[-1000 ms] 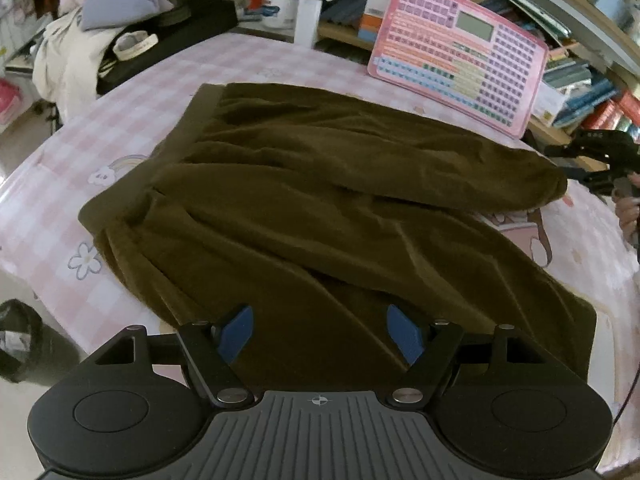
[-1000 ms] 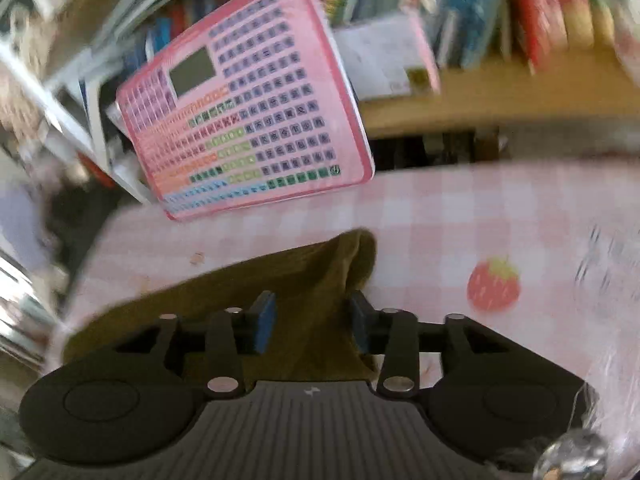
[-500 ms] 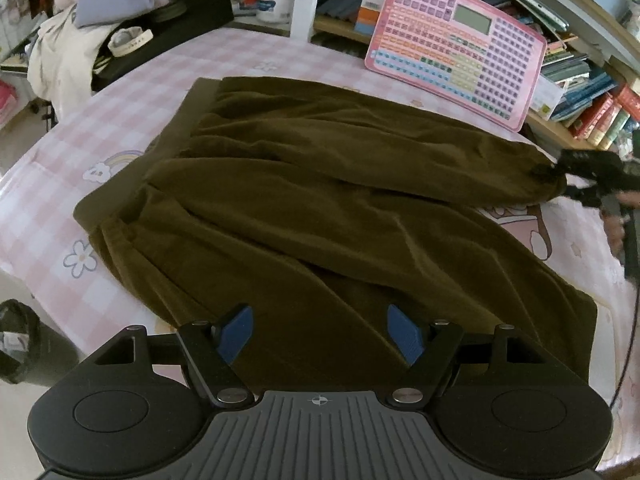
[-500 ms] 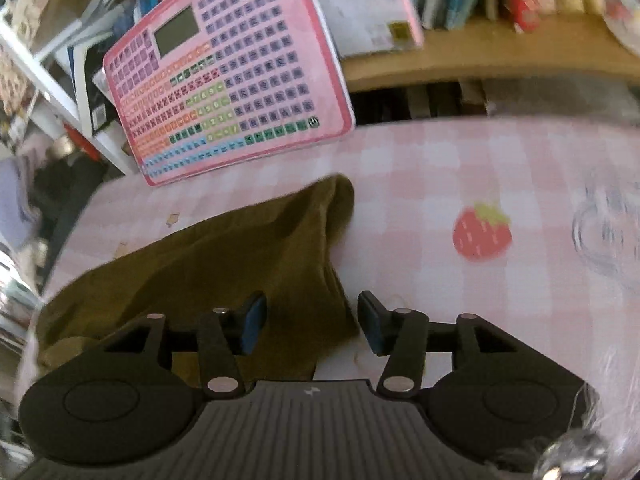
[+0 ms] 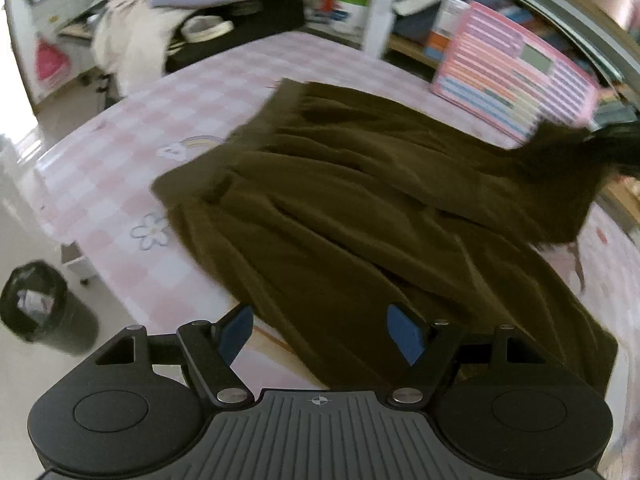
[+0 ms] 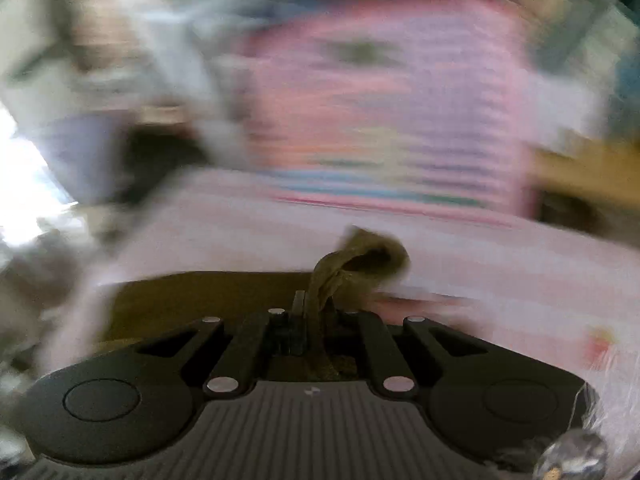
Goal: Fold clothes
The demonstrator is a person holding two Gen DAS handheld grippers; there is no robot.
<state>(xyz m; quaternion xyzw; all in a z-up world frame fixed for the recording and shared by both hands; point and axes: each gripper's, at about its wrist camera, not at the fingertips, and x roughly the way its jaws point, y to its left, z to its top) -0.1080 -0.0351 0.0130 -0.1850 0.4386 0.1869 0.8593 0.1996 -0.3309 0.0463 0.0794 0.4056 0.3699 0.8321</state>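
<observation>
Two grippers: right gripper [image 6: 316, 312] clamped on olive trousers [image 5: 360, 208] hem, lifted at frame right; left gripper [image 5: 320, 334] wide open above near edge, bare checked tablecloth [image 5: 160, 112] upper left.

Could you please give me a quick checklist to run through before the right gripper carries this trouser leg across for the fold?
1. Right gripper shut on the trouser leg end: ok, fabric is pinched between the closed fingers.
2. Grip depth: cannot tell, the right wrist view is badly blurred.
3. Left gripper free: ok, open and holding nothing, above the near edge of the olive trousers.
4. Trousers lying flat on the checked tablecloth: not ok, long wrinkles run across them.
5. Fold path clear: ok; the pink keypad toy leans behind the trousers at the table's far edge.
</observation>
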